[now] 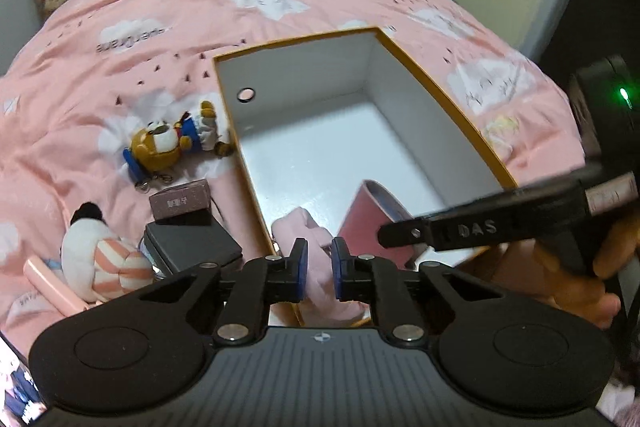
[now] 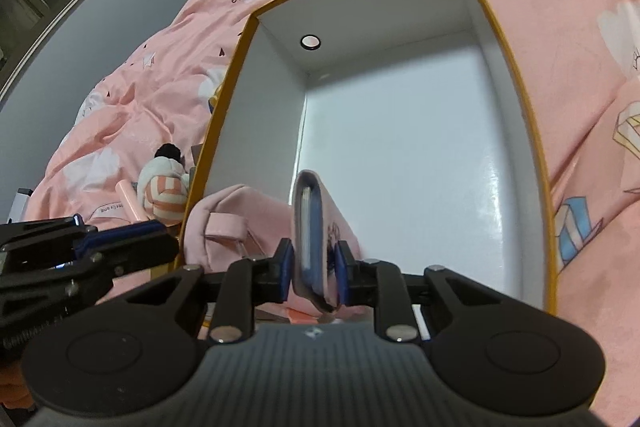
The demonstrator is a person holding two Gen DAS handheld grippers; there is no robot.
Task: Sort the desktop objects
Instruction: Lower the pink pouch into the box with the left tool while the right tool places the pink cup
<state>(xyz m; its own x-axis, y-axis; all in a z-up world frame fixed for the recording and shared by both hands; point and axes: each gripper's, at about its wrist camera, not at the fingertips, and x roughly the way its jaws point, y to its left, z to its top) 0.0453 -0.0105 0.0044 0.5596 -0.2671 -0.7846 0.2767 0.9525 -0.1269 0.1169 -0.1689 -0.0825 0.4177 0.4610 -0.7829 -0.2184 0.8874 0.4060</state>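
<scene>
Pink booklet point(image 2: 316, 243) pinched in right jaws, pink pouch point(image 1: 316, 267) in left; bear keychain point(image 1: 168, 147) left-view only.

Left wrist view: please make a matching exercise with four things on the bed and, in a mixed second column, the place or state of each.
Things:
1. pink pouch
2. pink notebook
3. bear keychain
4. striped plush toy

Places or states:
A. lies on the bedcover, left of the box, near its far end
B. lies on the bedcover at the lower left, beside a pink tube
C. between the blue pads of the left tool
D. stands tilted inside the box

Pairs: 1-C, 2-D, 3-A, 4-B
</scene>
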